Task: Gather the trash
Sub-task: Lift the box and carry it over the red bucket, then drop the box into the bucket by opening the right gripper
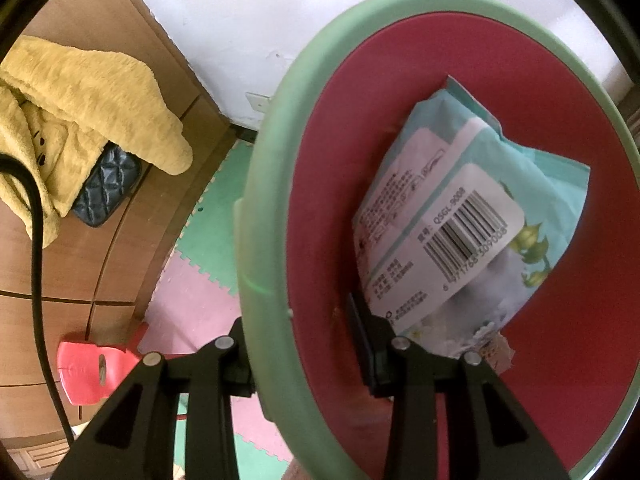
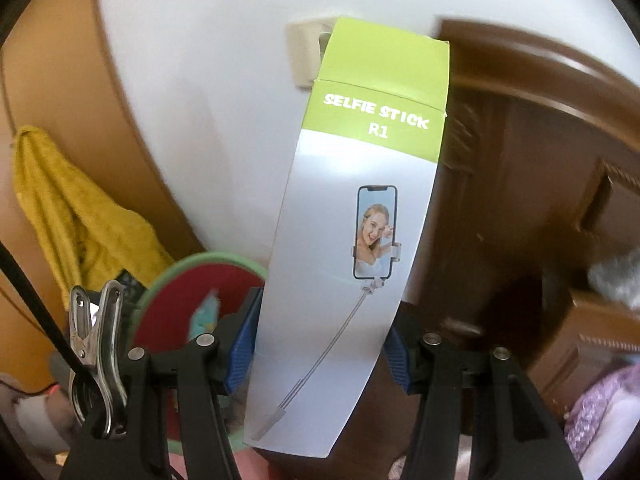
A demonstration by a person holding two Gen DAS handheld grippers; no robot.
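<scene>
The right hand-held gripper (image 2: 320,356) clamps the selfie stick box (image 2: 352,220); the left hand-held gripper (image 1: 308,364) pinches the bin (image 1: 272,184) rim. The long box may tip out over that rim.

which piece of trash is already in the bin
The teal wet-wipes packet, lying inside the red bin held by the left gripper. The selfie stick box is outside, in the right gripper.

The bin's (image 1: 264,216) near rim was cut off by the frame edge. The selfie-stick box (image 2: 340,264) hid part of the wall socket (image 2: 306,54); the yellow towel (image 2: 72,216) was blurred.
</scene>
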